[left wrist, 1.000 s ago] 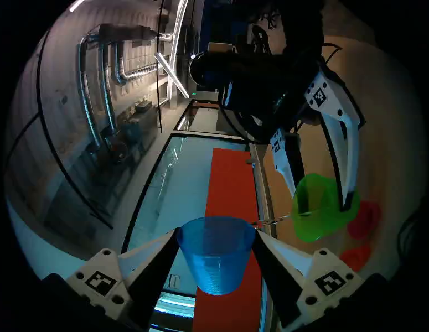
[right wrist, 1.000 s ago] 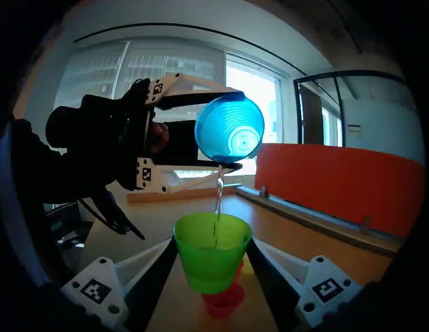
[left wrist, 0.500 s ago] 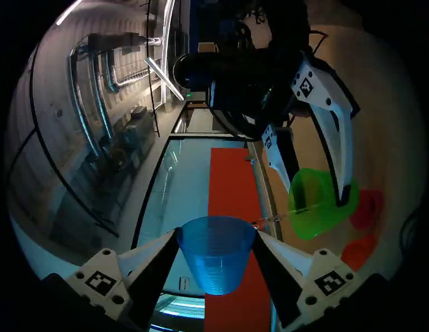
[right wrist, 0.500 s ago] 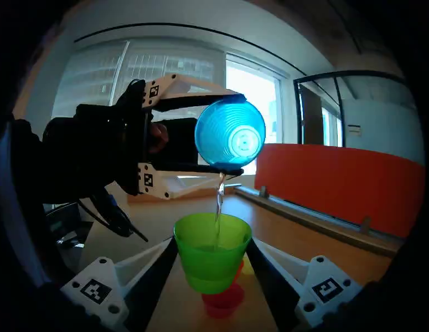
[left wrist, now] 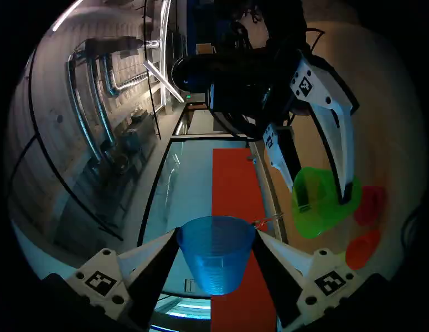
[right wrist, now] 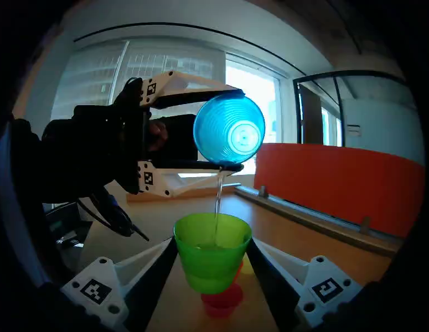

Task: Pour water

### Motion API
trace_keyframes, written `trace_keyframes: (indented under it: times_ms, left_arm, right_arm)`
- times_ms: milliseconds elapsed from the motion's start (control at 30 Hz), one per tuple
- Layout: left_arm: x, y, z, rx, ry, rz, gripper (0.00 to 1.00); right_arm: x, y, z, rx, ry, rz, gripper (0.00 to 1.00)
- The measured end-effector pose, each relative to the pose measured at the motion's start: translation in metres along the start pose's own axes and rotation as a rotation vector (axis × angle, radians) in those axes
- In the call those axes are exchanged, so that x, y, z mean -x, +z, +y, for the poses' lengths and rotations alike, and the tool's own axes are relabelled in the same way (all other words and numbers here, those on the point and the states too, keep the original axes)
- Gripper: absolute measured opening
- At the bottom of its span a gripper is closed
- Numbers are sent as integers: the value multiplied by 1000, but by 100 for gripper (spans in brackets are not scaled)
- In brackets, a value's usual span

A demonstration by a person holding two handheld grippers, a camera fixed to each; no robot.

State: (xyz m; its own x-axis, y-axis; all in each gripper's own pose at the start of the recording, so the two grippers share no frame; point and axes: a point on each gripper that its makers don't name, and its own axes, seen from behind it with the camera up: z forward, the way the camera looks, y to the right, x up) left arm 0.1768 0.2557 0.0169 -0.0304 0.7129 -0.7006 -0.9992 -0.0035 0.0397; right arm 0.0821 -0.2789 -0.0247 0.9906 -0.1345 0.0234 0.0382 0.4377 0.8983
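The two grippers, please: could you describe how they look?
Both the left gripper and right gripper have tapering white fingers with black inner faces, each bearing a square black-and-white marker. Black cables hang below the left one's dark body.

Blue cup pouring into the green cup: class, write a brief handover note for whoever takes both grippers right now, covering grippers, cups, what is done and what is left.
Left gripper: shut on the blue cup, which is tipped on its side above the green cup.
Right gripper: shut on the green cup, held upright; red cups sit on the table near it.
Done: a thin stream of water runs from the blue rim into the green cup, which holds some water.
Left: finish the pour, then probably right the blue cup. How much water it holds cannot be seen.
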Motion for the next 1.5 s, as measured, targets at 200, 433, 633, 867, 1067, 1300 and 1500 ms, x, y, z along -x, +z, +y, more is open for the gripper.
trace_keyframes:
  times_ms: [200, 433, 633, 867, 1067, 1300, 1500]
  left_arm:
    - [0, -1, 2, -4, 7, -3, 89]
    - [-2, 0, 4, -3, 13, -1, 89]
    - [-2, 1, 2, -7, -1, 1, 89]
    - [3, 0, 1, -9, -50, -6, 89]
    - [10, 1, 1, -17, -133, -20, 89]
    - [17, 1, 2, -19, -251, -25, 89]
    - [21, 0, 0, -27, -317, -23, 89]
  right_arm:
    - [0, -1, 0, 1, 0, 0, 90]
    - [1, -1, 1, 2, 2, 1, 90]
    - [1, -1, 2, 3, 2, 2, 90]
    - [1, -2, 2, 6, 1, 4, 90]
    - [0, -2, 3, 9, 1, 7, 90]
    - [-2, -2, 3, 11, 0, 11, 90]
    - [-4, -2, 2, 13, -2, 10, 90]
